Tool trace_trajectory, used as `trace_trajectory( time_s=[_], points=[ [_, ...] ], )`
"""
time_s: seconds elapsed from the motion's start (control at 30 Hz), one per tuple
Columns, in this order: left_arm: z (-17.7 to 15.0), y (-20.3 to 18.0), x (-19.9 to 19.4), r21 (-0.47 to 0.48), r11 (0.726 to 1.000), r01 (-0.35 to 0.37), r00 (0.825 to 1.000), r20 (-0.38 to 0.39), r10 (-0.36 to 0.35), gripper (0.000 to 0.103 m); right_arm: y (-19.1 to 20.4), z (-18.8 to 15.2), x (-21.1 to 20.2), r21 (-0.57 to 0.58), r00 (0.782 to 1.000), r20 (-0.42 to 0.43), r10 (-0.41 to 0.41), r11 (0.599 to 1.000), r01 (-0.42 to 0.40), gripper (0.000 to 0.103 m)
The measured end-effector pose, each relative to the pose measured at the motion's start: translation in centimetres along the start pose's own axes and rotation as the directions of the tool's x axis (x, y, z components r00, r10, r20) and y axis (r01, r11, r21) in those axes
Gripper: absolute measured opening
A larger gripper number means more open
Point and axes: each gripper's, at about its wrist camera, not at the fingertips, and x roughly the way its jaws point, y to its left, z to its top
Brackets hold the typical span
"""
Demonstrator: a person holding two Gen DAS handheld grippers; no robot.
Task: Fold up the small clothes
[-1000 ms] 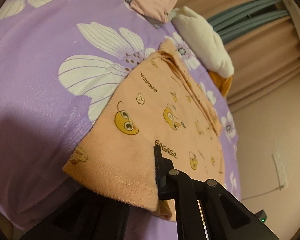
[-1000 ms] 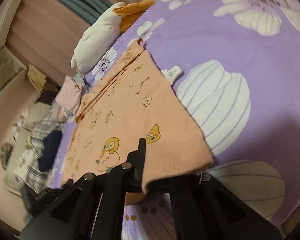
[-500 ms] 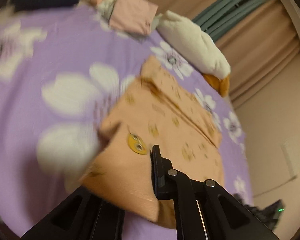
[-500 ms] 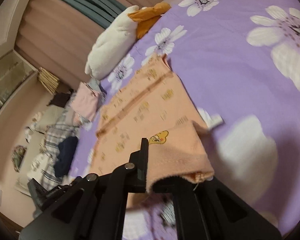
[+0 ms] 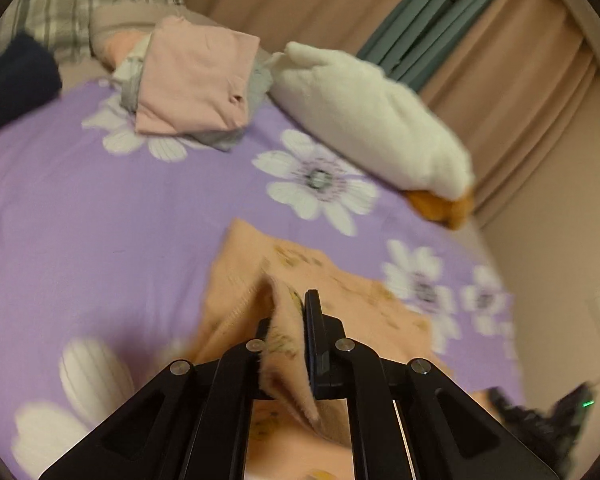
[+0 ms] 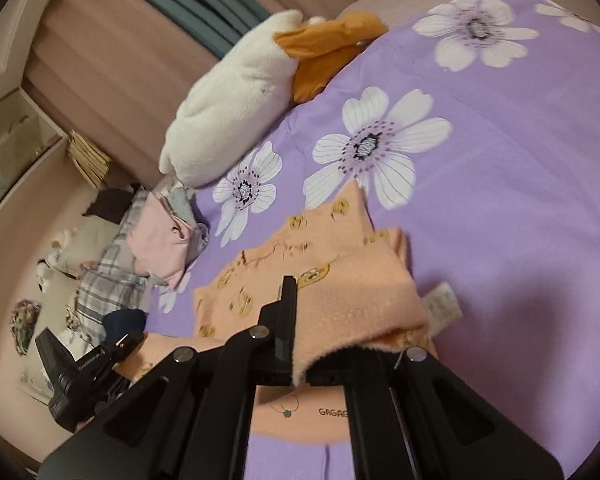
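A small peach garment [image 5: 352, 300] with yellow cartoon prints lies on the purple flowered bedsheet [image 5: 100, 216]. My left gripper [image 5: 296, 320] is shut on one hem corner, and the cloth stands up pinched between its black fingers. My right gripper [image 6: 300, 320] is shut on the other hem corner of the peach garment [image 6: 328, 256], whose lifted edge drapes over the right finger. The near half of the garment is raised and carried over the far half. A white care label [image 6: 444, 304] hangs at the fold. The left gripper's body [image 6: 84, 376] shows at the lower left of the right wrist view.
A folded pink garment [image 5: 196, 80] on grey cloth sits at the far side of the bed. A white plush toy with orange parts [image 5: 368, 120] lies along the beige curtain [image 5: 500, 80]. Plaid and dark navy clothes [image 6: 112, 280] are piled beyond the bed edge.
Both grippers have lifted the hem and carried it forward over the garment toward the far end. The spread cloth now shows folded over, and the pink pile and plush toy look nearer.
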Motion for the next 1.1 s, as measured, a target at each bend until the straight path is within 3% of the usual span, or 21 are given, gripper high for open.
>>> trace_trajectory(
  time_s=[0.1,0.23,0.33,0.5,0.6,0.67,0.7,0.73,0.77,0.8,0.83,0.87,0.9,0.93,0.97,1.0,1.07,1.1],
  points=[
    [1.4,0.3,2.4,-0.007,1.0,0.009,1.0,0.003,-0.009,0.005,-0.2,2.0,2.8,-0.019,0.999,-0.034,-0.023,1.0,0.023,0.003],
    [3.0,1.2,5.3,-0.045,0.998,-0.038,0.999,-0.012,0.038,0.005,-0.8,4.3,7.0,-0.011,0.995,-0.091,-0.027,1.0,0.026,0.003],
    [3.8,1.6,7.4,-0.045,0.996,-0.072,0.997,-0.017,0.071,0.005,-0.5,5.4,10.0,-0.06,0.989,-0.124,-0.08,0.996,0.073,0.003],
    [4.8,2.8,12.5,-0.034,0.991,-0.132,0.983,-0.133,0.127,0.005,-2.2,6.7,14.4,-0.107,0.959,-0.207,-0.194,0.979,0.175,0.004],
    [4.9,4.2,14.3,-0.053,0.992,-0.116,0.958,-0.268,0.097,0.005,-3.1,7.6,14.9,-0.094,0.949,-0.27,-0.162,0.986,0.141,0.005],
    [5.6,4.9,13.1,-0.074,0.995,-0.069,0.963,-0.266,0.047,0.005,-2.9,8.5,13.5,-0.123,0.946,-0.282,-0.159,0.984,0.129,0.017],
    [6.1,5.2,12.1,-0.088,0.995,-0.054,0.968,-0.248,0.03,0.007,-2.9,8.9,12.5,-0.135,0.951,-0.254,-0.176,0.98,0.146,0.035],
    [6.8,5.4,10.8,-0.09,0.993,-0.071,0.974,-0.222,0.05,0.019,-2.6,9.4,10.8,-0.146,0.959,-0.201,-0.199,0.974,0.171,0.058],
    [7.3,5.5,9.6,-0.083,0.992,-0.095,0.977,-0.2,0.076,0.043,-2.4,9.7,9.4,-0.155,0.965,-0.165,-0.202,0.972,0.177,0.065],
    [7.6,5.5,8.3,-0.069,0.991,-0.115,0.98,-0.172,0.101,0.054,-2.2,10.0,8.1,-0.169,0.972,-0.139,-0.189,0.972,0.164,0.068],
    [7.7,5.2,6.7,-0.036,0.992,-0.122,0.985,-0.128,0.116,0.061,-1.7,10.1,6.5,-0.19,0.979,-0.117,-0.165,0.972,0.141,0.067],
    [7.6,4.6,5.6,0.007,0.993,-0.115,0.988,-0.102,0.115,0.061,-1.3,10.1,5.3,-0.204,0.984,-0.098,-0.152,0.97,0.13,0.065],
    [7.3,3.8,4.8,0.065,0.993,-0.1,0.99,-0.096,0.105,0.056,-0.9,10.0,4.6,-0.215,0.985,-0.089,-0.146,0.969,0.124,0.054],
    [6.7,2.3,4.2,0.151,0.986,-0.067,0.989,-0.118,0.086,0.04,-0.4,9.7,4.2,-0.232,0.984,-0.102,-0.143,0.966,0.117,0.034],
    [5.9,0.9,4.2,0.226,0.973,-0.05,0.984,-0.155,0.087,0.029,0.2,9.1,4.5,-0.256,0.978,-0.141,-0.151,0.96,0.112,0.025],
    [4.8,-0.6,4.5,0.302,0.952,-0.042,0.973,-0.203,0.108,0.027,0.9,8.3,5.3,-0.287,0.968,-0.189,-0.167,0.952,0.108,0.012],
    [2.2,-3.0,6.5,0.4,0.915,-0.058,0.933,-0.304,0.192,0.019,2.1,5.9,7.7,-0.355,0.932,-0.289,-0.219,0.929,0.109,0.008],
    [0.7,-3.9,8.2,0.431,0.901,-0.046,0.899,-0.375,0.225,0.019,2.4,4.8,8.8,-0.37,0.918,-0.327,-0.227,0.924,0.097,0.008]
  ],
)
